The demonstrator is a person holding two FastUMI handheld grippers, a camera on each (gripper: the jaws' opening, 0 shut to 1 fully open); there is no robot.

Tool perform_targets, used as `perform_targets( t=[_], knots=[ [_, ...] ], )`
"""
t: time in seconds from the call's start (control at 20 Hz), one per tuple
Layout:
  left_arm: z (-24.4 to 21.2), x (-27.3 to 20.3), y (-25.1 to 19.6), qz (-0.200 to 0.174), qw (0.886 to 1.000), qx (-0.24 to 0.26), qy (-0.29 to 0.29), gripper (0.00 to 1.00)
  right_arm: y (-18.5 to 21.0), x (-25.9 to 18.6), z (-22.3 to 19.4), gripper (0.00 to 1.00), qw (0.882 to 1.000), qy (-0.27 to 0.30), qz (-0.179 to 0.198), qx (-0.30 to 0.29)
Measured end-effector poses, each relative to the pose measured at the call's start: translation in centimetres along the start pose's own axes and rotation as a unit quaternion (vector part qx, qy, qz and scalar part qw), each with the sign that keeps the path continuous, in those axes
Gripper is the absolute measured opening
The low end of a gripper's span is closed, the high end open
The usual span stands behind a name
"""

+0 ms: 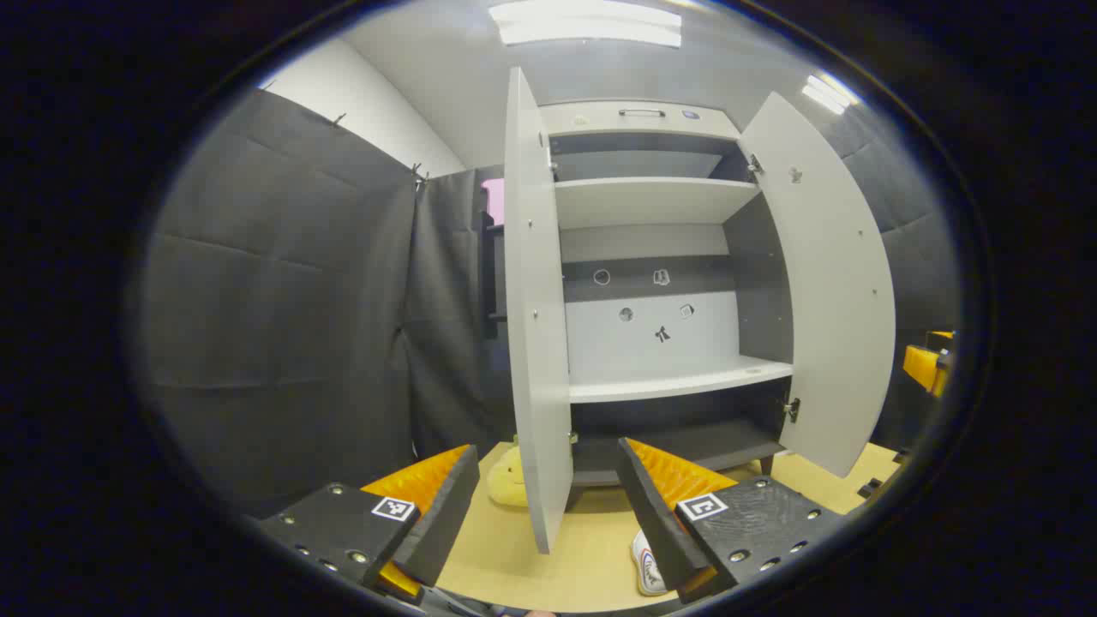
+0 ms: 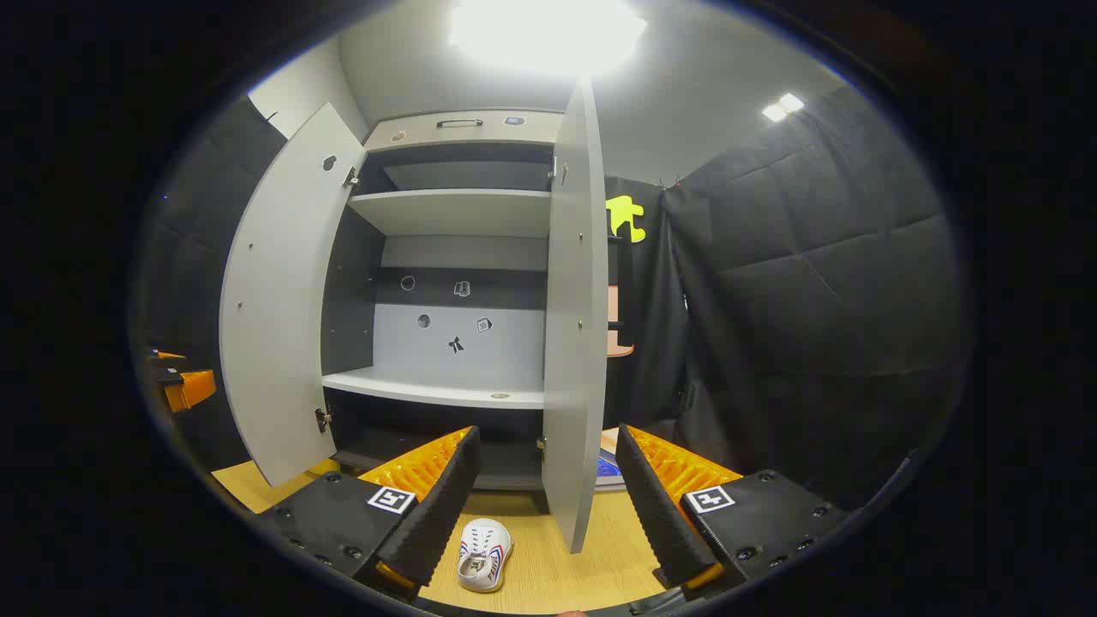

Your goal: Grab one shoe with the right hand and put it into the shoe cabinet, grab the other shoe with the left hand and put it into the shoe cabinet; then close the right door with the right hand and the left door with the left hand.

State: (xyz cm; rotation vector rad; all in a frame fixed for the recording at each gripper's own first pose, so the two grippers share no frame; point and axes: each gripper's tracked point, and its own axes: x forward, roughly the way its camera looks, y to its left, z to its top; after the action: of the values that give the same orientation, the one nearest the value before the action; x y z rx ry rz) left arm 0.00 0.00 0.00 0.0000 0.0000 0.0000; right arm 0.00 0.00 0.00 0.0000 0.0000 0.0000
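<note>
The grey shoe cabinet [image 1: 677,381] stands ahead with both doors swung open and its shelves bare. My left gripper [image 1: 548,514] is open and holds nothing; the left door's edge [image 1: 536,343] stands between its fingers farther off. A white shoe [image 1: 649,566] lies on the wooden floor, partly hidden by the right finger. In the right gripper view the same cabinet [image 2: 437,387] is ahead, and my right gripper [image 2: 544,506] is open and holds nothing. The white shoe [image 2: 484,555] with red and blue stripes lies on the floor beside the left finger, in front of the cabinet.
The right door [image 2: 574,326] juts toward me edge-on; the left door [image 2: 274,300] swings wide. A pale yellow object [image 1: 506,476] sits on the floor left of the left door. A blue and white item [image 2: 608,467] lies beyond the right door. Black cloth walls close in.
</note>
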Motion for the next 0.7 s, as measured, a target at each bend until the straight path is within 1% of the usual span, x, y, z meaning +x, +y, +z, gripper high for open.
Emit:
perform_targets(
  t=[0.7],
  knots=[
    [0.31, 0.33, -0.06, 0.0, 1.0, 0.0, -0.008, 0.94, 0.58, 0.86, 0.17, 0.98, 1.0, 0.0, 0.004, -0.008]
  ],
)
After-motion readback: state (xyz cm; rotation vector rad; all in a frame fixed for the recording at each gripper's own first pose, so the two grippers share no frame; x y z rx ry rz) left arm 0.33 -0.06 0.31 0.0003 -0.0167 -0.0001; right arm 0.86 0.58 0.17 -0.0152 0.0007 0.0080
